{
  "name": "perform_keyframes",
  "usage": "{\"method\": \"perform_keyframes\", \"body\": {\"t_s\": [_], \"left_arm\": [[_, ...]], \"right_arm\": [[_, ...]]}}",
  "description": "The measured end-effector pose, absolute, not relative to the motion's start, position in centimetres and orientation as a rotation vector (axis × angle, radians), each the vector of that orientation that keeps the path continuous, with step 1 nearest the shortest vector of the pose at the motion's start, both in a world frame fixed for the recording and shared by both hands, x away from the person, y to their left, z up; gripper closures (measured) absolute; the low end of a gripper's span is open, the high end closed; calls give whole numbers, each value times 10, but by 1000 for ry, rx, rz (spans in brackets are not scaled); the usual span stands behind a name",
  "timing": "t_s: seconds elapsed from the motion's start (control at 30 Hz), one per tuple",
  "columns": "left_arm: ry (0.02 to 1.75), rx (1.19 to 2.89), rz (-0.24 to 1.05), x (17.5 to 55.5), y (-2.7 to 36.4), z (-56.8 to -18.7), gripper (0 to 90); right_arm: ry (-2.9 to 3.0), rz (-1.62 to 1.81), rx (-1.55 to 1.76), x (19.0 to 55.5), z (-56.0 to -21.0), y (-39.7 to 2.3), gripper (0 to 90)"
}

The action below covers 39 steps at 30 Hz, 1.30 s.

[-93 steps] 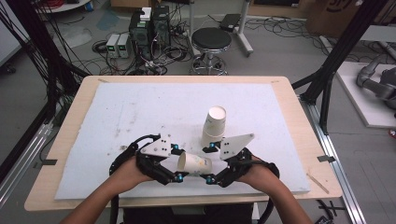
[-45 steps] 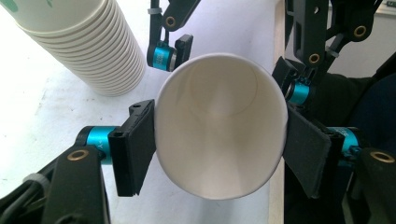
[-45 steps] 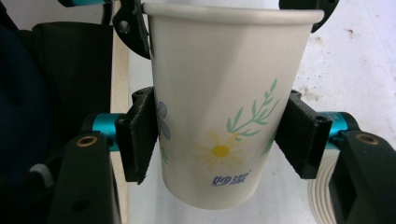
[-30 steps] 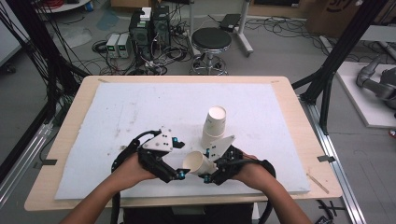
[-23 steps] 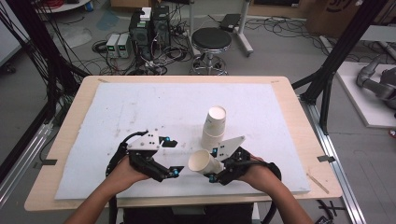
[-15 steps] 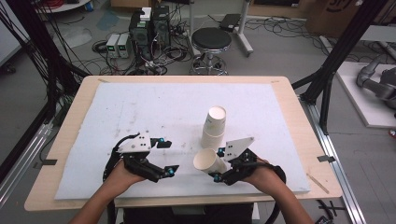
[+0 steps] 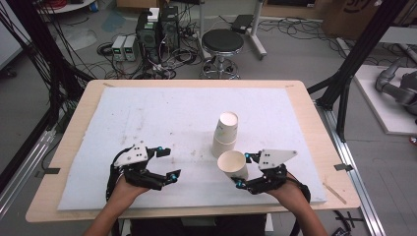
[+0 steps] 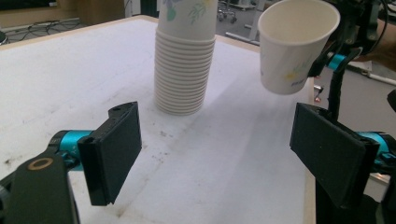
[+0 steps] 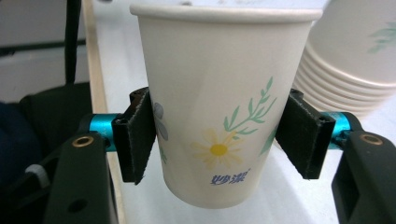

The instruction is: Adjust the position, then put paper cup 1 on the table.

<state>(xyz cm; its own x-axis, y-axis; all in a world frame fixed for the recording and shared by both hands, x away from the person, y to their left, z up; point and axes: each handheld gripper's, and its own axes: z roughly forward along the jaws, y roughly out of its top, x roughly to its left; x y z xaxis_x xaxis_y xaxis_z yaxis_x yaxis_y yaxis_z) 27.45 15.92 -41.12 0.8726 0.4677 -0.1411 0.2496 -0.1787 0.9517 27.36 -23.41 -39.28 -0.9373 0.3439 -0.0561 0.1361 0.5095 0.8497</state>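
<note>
One cup point(image 9: 219, 112) is off the stack point(image 8: 183, 70), clamped in the right gripper point(image 9: 219, 135), still unplaced; the left gripper point(image 8: 219, 158) gapes empty.

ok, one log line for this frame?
left gripper: open, nothing held | right gripper: jaws just eased wider, paper cup between them, upright, off the mat | cup stack: upside down behind

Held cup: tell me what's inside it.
The cup in the right gripper shows a bare white inner wall from the left gripper view; its bottom is hidden by the near rim.
</note>
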Motion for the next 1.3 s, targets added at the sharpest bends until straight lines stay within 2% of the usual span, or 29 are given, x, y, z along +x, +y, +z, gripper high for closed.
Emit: {"method": "perform_keyframes", "body": {"t_s": [0.57, 1.0, 1.3], "left_arm": [[616, 1707, 317, 281, 175, -425, 166], [647, 1659, 372, 281, 191, -422, 166], [642, 1641, 361, 282, 193, -421, 167]], "right_arm": [[2144, 1544, 732, 273, -405, -296, 335], [2054, 1526, 803, 275, -407, -304, 335], [2017, 1499, 848, 283, -401, -309, 336]]}}
